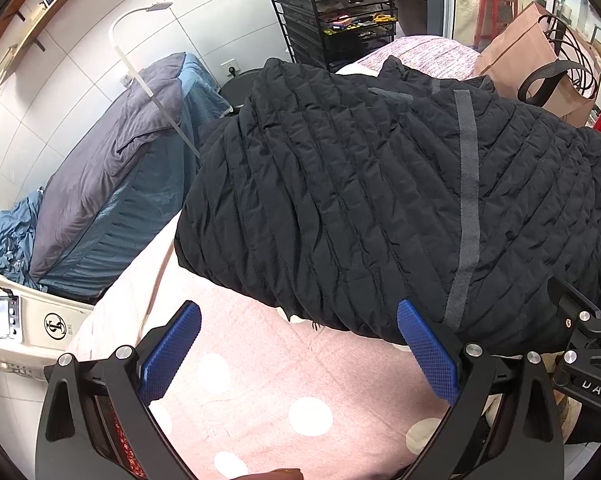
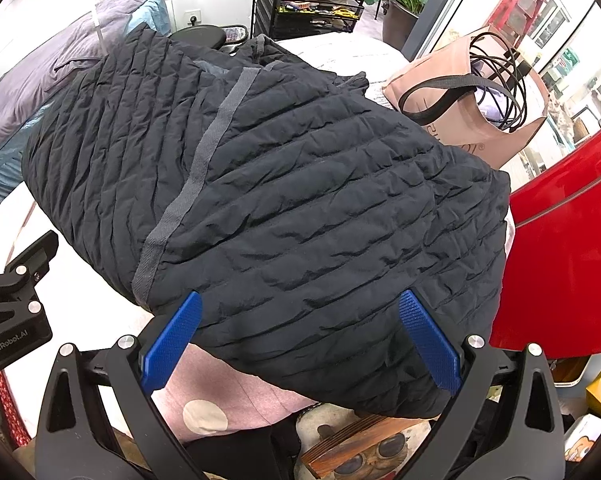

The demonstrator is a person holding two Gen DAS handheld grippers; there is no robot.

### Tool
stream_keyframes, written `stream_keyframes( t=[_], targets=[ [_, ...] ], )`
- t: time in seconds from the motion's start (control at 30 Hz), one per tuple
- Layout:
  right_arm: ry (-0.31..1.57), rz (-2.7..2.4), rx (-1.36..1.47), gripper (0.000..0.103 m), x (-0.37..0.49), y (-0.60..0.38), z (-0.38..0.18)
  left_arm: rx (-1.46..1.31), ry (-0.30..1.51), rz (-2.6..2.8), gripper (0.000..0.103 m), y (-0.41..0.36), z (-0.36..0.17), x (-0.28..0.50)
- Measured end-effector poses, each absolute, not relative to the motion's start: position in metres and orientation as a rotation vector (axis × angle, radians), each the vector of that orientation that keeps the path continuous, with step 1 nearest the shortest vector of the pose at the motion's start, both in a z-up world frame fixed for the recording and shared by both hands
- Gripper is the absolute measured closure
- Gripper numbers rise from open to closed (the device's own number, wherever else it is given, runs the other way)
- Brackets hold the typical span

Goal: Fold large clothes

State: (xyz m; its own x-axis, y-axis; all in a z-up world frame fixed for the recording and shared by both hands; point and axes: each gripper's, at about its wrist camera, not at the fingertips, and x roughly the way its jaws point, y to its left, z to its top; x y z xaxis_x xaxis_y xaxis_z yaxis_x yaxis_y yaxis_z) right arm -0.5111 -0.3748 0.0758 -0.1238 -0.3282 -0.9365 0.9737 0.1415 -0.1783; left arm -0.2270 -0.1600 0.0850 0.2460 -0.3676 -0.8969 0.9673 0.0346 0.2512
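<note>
Left gripper (image 1: 298,344): jaws spread wide, holding nothing, blue pads (image 1: 171,350) poised above the pink polka-dot cover (image 1: 260,380) just short of the near hem. Right gripper (image 2: 300,340): jaws likewise wide apart and empty, its pads (image 2: 428,344) framing the near edge of the garment; whether they touch the fabric cannot be told. The black quilted jacket (image 1: 360,200) lies as a broad, already doubled bundle across the covered surface, a grey tape strip (image 2: 204,160) running near to far along it, its near-right corner overhanging the edge. A tan tote bag (image 2: 472,108) with coiled cable stands at the far right, close to the jacket. Judgement: the step in hand is taking the near hem for a further fold. Recommended: each gripper to bite all stacked layers at matching points either side of the strip, lift evenly, and carry the hem toward the far edge, keeping clear of the bag. Puffy, slick fabric is likely to slip and spring back; a deep bite is advised.
</note>
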Motion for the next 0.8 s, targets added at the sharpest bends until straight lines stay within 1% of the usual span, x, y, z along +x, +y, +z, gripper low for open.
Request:
stream_keyframes(
  t=[0.8],
  targets=[
    [1.166, -1.298, 0.756, 0.006, -0.5048, -0.3811, 0.0713, 1.051, 0.752, -1.168, 0.006, -0.1602, 0.0840, -0.2213]
  ],
)
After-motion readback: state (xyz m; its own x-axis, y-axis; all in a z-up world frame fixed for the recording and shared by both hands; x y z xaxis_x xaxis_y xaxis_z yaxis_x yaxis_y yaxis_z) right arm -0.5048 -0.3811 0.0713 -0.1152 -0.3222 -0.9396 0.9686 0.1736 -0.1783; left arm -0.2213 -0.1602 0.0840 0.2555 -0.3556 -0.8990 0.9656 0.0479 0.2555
